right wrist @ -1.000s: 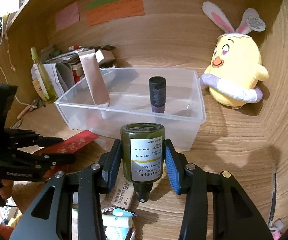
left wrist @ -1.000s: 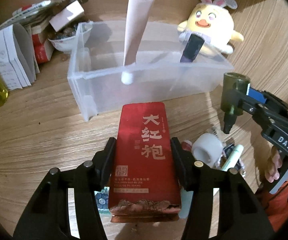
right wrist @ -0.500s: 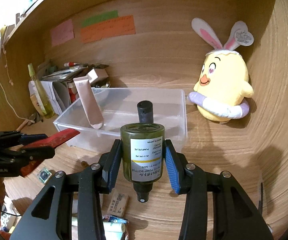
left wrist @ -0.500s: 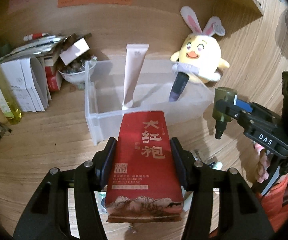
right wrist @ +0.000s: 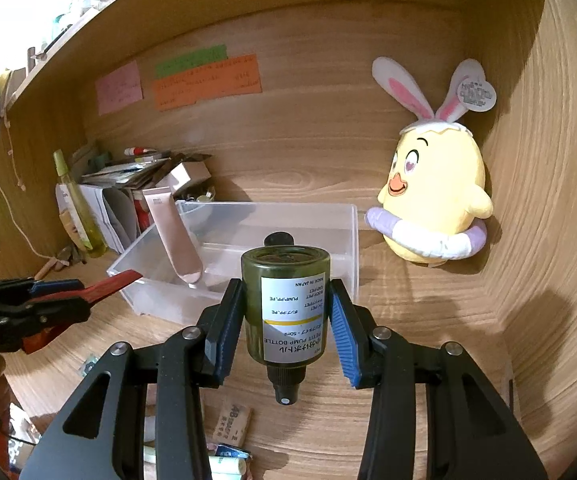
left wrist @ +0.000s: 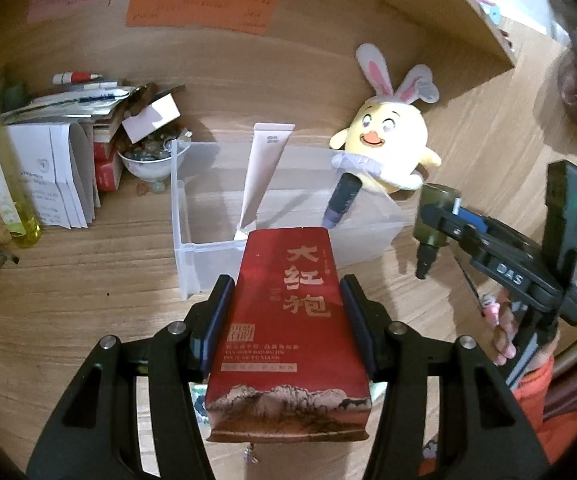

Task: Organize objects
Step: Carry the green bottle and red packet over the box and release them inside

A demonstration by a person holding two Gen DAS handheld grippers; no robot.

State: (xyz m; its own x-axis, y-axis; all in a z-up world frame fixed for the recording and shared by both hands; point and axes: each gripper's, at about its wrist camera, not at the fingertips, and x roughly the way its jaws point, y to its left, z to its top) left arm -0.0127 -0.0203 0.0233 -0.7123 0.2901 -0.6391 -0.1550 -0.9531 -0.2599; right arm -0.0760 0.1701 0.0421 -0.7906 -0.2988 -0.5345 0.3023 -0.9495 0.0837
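Nearest the left wrist camera, the left claw point(left wrist: 286, 322) clamps a red tea packet point(left wrist: 286, 334) by its long sides, packet held flat in the air, pointing at the clear plastic bin point(left wrist: 186, 248). In the right view the right claw point(right wrist: 288, 326) grips a small green pump bottle point(right wrist: 286, 308) upside down, nozzle toward the camera. Both loads hang above the wooden counter point(left wrist: 68, 280), short of the bin. To do this well: carry each over the near rim before lowering, one at a time so the claws don't clash; turn the bottle base-down and set it in the free middle, clear of the pink tube point(left wrist: 264, 176) leaning inside on the left and the dark bottle point(left wrist: 342, 200) on the right. The packet likely flexes, so release low. Loose small items lie on the near counter. Farther: papers and a bowl far left, a yellow plush chick point(right wrist: 434, 200) far right, sticky notes on the back wall.
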